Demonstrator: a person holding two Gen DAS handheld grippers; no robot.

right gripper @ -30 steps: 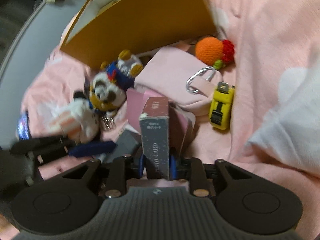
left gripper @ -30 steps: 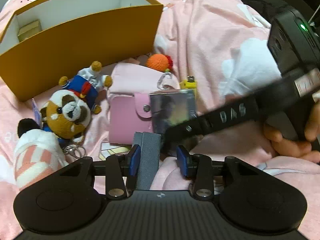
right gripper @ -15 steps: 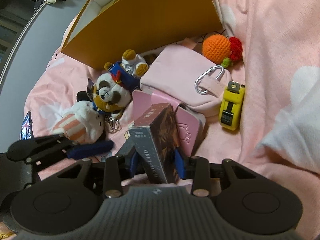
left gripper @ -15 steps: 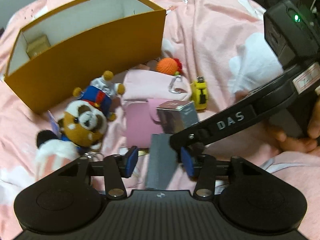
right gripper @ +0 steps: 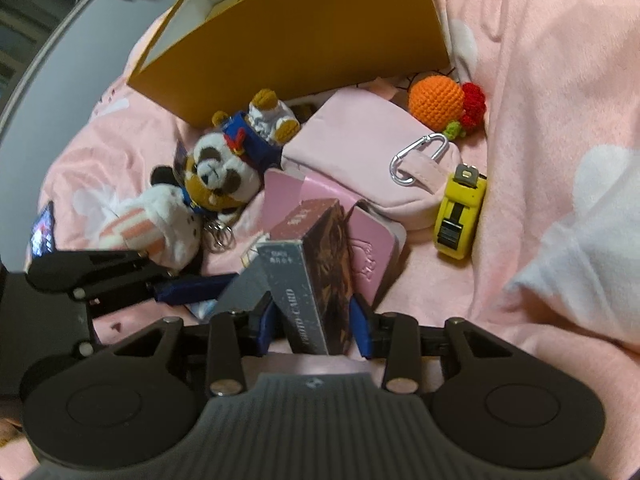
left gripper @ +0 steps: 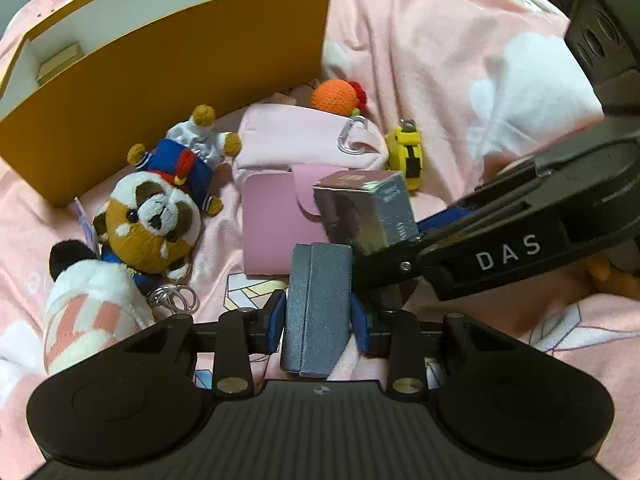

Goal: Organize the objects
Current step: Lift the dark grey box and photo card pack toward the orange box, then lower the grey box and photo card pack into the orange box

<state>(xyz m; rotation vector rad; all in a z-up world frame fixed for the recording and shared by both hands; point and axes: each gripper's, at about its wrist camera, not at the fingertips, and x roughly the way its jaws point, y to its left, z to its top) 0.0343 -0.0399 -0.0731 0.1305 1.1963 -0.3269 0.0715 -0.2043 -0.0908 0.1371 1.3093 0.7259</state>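
A: What has the left gripper point(left gripper: 318, 316) got?

B: Its jaws have just been closing, and the blue pads now press both sides of a grey case point(left gripper: 318, 300); the case stands upright between them, low in the left wrist view.

A: And the right gripper point(right gripper: 314, 326)?

B: Clamped partway on a dark card box point(right gripper: 316, 276), which tilts to the left; the grey case lies just to its left, near the other gripper's fingers.

A: What lies further out?

B: Just beyond both sits a pink wallet point(left gripper: 276, 224) on the pink blanket point(left gripper: 420, 60); behind that a pale pink pouch point(left gripper: 304, 140) with a metal clip point(right gripper: 418, 158); right of the pouch, a yellow tape measure point(right gripper: 460, 216); farther off, an orange knitted ball point(right gripper: 438, 98).

A: And to the left?

B: A plush raccoon point(left gripper: 154, 220) with a keyring, touching a striped white plush point(left gripper: 88, 308); far behind them stands the open yellow box point(left gripper: 168, 76), with a small tan carton point(left gripper: 58, 64) inside at its left end.
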